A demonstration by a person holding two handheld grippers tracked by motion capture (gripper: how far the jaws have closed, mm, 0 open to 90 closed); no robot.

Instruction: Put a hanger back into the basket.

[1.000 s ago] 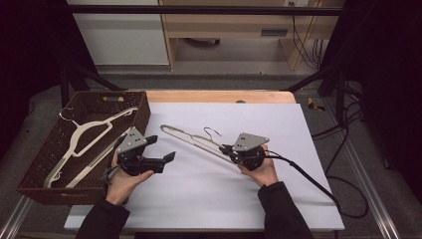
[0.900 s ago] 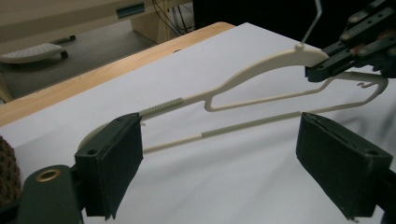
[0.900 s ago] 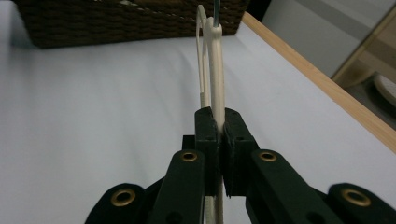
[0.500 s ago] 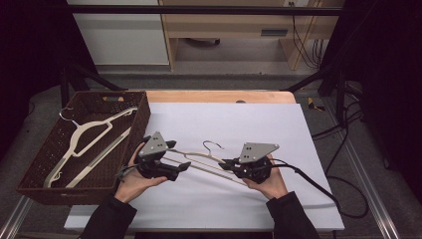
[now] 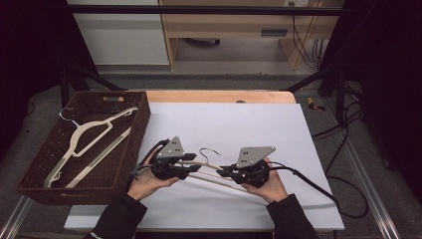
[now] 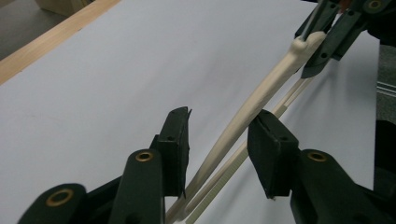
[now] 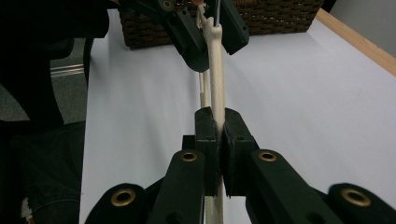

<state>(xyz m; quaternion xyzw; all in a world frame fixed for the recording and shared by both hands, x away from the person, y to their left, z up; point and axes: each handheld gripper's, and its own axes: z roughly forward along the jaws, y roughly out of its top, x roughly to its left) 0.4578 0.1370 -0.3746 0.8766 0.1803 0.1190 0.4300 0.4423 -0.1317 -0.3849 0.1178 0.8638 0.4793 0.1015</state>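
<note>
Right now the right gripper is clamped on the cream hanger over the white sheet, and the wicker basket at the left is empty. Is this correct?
Not quite: the wicker basket is not empty; in the high view a second cream hanger lies inside it. The rest holds: the right gripper is clamped on the cream hanger over the white sheet.

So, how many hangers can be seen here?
2. One hanger lies in the basket; the other hanger is held between both grippers above the white table. None seems hidden.
</note>
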